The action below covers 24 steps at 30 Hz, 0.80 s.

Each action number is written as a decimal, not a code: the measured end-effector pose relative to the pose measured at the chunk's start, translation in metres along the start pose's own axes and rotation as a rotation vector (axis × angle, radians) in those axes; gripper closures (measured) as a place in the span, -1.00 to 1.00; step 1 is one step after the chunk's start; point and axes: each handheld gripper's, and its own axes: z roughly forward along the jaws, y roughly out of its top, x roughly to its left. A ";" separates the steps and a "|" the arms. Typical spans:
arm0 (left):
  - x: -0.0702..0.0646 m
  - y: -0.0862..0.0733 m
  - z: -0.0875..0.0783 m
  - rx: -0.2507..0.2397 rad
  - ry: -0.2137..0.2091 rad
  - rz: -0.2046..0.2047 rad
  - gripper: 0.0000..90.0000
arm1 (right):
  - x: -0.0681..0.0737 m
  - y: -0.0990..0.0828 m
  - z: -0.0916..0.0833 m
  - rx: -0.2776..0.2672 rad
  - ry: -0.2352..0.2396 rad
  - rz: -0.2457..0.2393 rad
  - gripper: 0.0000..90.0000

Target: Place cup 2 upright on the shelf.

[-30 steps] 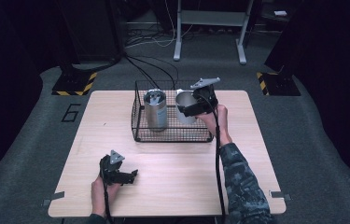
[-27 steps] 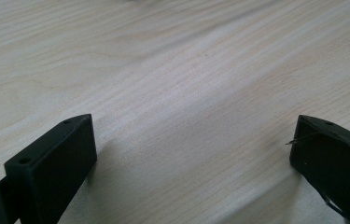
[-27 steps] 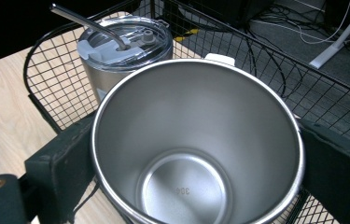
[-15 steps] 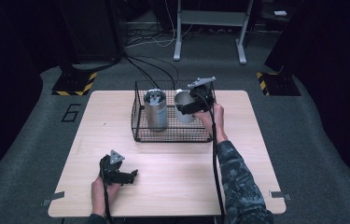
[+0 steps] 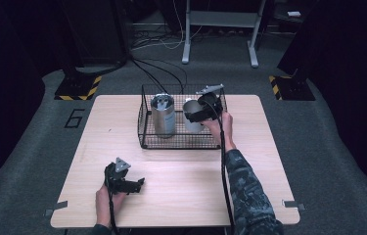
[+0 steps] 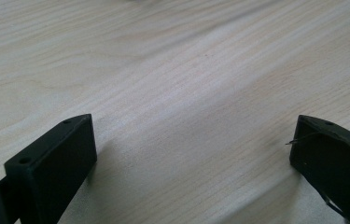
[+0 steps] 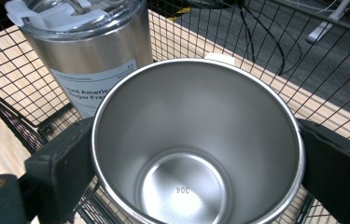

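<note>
Nearest, left claw (image 5: 133, 184) rests idle on the counter (image 5: 186, 196), jaws wide apart, nothing between. Farther out, right claw (image 5: 196, 113) clamps the open steel cup (image 7: 196, 149) by its sides inside the wire basket (image 5: 144, 128), upright, beside the lidded tumbler (image 5: 163, 115), likely for stability.

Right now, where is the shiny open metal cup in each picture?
High view: the open steel cup stands in the wire basket, right of the lidded steel tumbler.
Right gripper view: centre, between the jaws.
Left gripper view: not there.
Shared landmark: the lidded tumbler.
</note>
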 end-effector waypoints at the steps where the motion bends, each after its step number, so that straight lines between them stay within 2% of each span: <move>1: 0.000 0.000 0.000 0.000 0.000 0.000 -0.99 | 0.000 -0.001 0.001 -0.003 0.000 0.011 -0.87; 10: 0.000 0.000 0.000 0.000 0.000 0.001 -0.99 | -0.001 -0.008 0.013 0.021 0.003 0.014 -0.87; 13: 0.000 0.000 0.000 -0.001 0.001 0.000 -0.99 | 0.000 -0.010 0.016 0.027 0.005 0.030 -0.87; 16: 0.000 0.000 0.000 -0.001 0.001 0.001 -0.99 | 0.002 -0.012 0.019 0.037 0.002 0.029 -0.87; 17: 0.000 0.000 0.000 -0.001 0.001 0.001 -0.99 | 0.002 -0.013 0.022 0.039 0.005 0.014 -0.87; 20: 0.000 0.000 0.000 -0.001 0.001 0.001 -0.99 | 0.004 -0.015 0.026 0.052 0.000 0.036 -0.87; 24: 0.000 0.000 0.000 -0.001 0.001 0.001 -0.99 | 0.006 -0.017 0.031 0.065 0.002 0.034 -0.87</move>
